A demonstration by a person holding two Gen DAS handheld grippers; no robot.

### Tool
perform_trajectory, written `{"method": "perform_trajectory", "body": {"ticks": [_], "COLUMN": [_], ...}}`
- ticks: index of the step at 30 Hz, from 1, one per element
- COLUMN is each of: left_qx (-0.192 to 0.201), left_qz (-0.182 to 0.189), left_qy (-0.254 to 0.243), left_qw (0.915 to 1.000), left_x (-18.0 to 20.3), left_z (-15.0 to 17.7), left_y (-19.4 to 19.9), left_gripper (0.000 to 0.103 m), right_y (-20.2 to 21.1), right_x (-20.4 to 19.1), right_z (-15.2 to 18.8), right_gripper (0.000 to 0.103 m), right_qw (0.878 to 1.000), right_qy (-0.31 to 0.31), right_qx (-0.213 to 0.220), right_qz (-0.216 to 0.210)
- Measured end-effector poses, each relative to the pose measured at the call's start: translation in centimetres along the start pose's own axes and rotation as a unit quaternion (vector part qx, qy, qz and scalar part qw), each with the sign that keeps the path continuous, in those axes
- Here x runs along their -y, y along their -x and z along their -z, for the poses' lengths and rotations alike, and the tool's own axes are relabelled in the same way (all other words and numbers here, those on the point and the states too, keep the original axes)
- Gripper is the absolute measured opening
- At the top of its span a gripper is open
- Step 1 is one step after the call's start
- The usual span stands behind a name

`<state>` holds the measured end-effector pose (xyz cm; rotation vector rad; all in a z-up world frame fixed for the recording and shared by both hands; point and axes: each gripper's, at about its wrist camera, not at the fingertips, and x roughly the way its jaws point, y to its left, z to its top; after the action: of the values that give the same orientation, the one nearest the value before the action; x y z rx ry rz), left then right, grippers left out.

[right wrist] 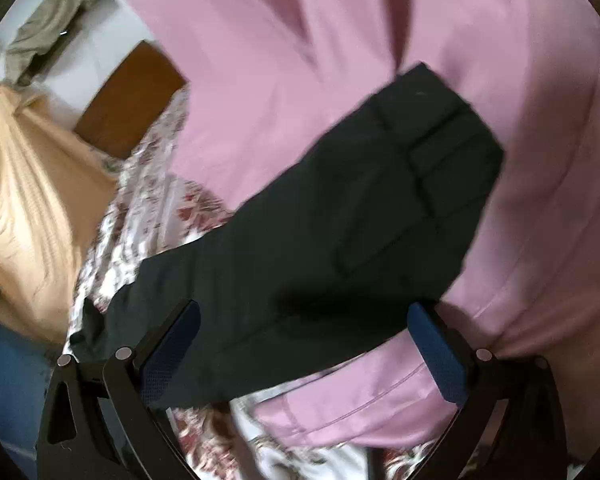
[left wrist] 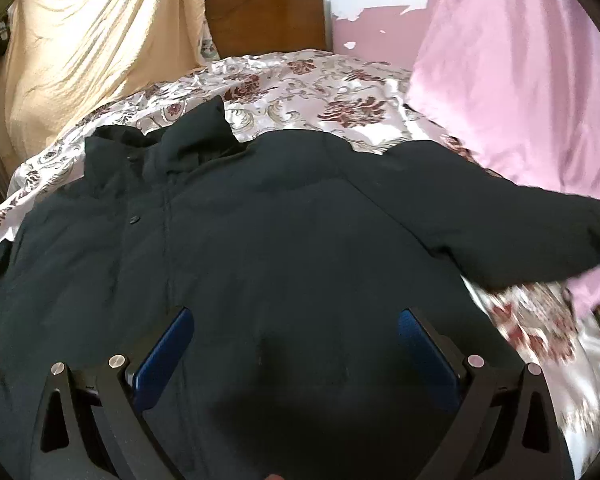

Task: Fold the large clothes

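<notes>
While both grippers (left wrist: 292, 344) (right wrist: 304, 338) gape, the puffy dark jacket (left wrist: 260, 240) sprawls on glossy floral bedding (left wrist: 300, 80).

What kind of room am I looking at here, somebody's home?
Most likely a bedroom in a home. A dark jacket lies spread on a bed with a floral bedspread, a wooden headboard stands behind it, and a pink sheet and a yellow cloth hang alongside.
</notes>
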<state>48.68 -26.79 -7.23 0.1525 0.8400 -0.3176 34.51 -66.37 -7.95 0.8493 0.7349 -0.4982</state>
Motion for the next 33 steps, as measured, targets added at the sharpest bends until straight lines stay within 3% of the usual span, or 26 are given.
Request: {"method": "perform_trajectory", "body": {"ticks": [4, 7, 8, 9, 12, 15, 20, 22, 25, 29, 33], "left_qx": [-0.007, -0.018, -0.026, -0.034, -0.068, -0.078, -0.085, -0.083, -0.075, -0.073, -0.067], "left_qz": [-0.003, -0.004, -0.004, -0.004, 0.001, 0.006, 0.007, 0.029, 0.059, 0.069, 0.062], "left_qy": [0.021, 0.033, 0.036, 0.039, 0.045, 0.045, 0.036, 0.043, 0.056, 0.075, 0.098], "left_qw": [0.9998, 0.9993, 0.9990, 0.9986, 0.9967, 0.9959, 0.9957, 0.9952, 0.9938, 0.9921, 0.9910], "left_x": [-0.1, -0.1, -0.1, -0.2, -0.4, -0.5, -0.6, -1.2, -3.3, -7.3, -13.0], "left_z": [-1.5, -1.8, -1.7, -1.6, -1.1, -0.6, -0.3, -0.5, -0.8, -0.8, -0.7], "left_y": [-2.8, -4.7, -5.3, -5.9, -7.7, -8.8, -9.6, -9.2, -7.5, -5.1, -2.0], "left_gripper": [0.103, 0.103, 0.103, 0.103, 0.103, 0.103, 0.103, 0.103, 0.103, 0.103, 0.103], "right_y": [-1.6, -2.2, -2.0, -2.0, -2.0, -1.2, 1.7, 2.7, 4.1, 5.0, 5.2], "right_x": [0.1, 0.4, 0.4, 0.4, 0.0, -2.1, -9.4, -13.0, -18.8, -25.1, -30.6], "right_z": [-0.2, -1.0, -0.9, -0.8, -0.8, -1.1, -1.6, -1.2, -0.5, 1.5, 5.6], "right_gripper": [0.101, 0.088, 0.075, 0.054, 0.026, 0.013, 0.009, 0.009, 0.009, 0.009, 0.009], "right_qw": [0.999, 0.997, 0.996, 0.995, 0.993, 0.992, 0.979, 0.969, 0.954, 0.932, 0.904], "right_qy": [-0.026, -0.062, -0.070, -0.074, -0.065, -0.020, 0.111, 0.166, 0.239, 0.310, 0.381], "right_qx": [0.016, 0.036, 0.043, 0.052, 0.069, 0.095, 0.153, 0.170, 0.181, 0.178, 0.156], "right_qz": [0.018, 0.020, 0.024, 0.034, 0.067, 0.074, 0.071, 0.060, 0.006, -0.061, -0.116]}}
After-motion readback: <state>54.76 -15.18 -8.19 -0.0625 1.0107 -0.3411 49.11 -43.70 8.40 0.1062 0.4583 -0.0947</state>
